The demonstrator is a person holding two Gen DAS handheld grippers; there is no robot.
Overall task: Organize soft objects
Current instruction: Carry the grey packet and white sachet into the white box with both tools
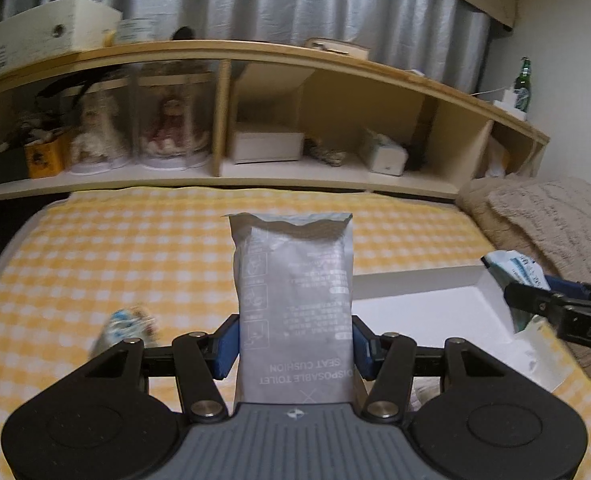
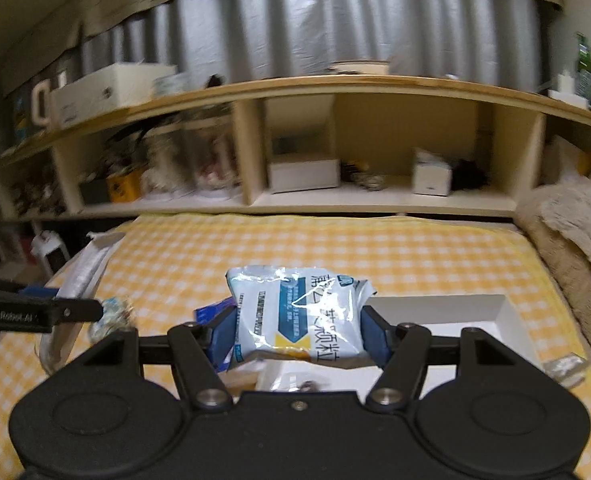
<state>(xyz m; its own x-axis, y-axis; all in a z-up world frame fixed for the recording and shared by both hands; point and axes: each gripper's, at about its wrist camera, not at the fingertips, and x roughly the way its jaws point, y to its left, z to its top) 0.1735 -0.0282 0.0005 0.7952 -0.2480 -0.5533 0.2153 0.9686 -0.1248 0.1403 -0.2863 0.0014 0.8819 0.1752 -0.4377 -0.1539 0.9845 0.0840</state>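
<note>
The left gripper (image 1: 295,346) clamps a tall grey plastic pouch (image 1: 293,304); the right gripper (image 2: 297,334) clamps a crinkly white-and-blue packet (image 2: 299,314).

We see a matt grey seat-cushion packet (image 1: 295,312) of smooth plastic film, clamped between the left gripper's (image 1: 295,346) blue rubbery pads. The right gripper (image 2: 297,330), matt black plastic with shiny metal rivets, pinches a glossy, crinkled wipes pack (image 2: 299,320). The bed sheet (image 1: 135,248) is woven yellow-check cloth; at its right edge lie a smooth white cardboard box (image 1: 423,312) and a fuzzy beige blanket (image 1: 543,216). The shelf (image 1: 255,52) is bare, pale wood.
</note>
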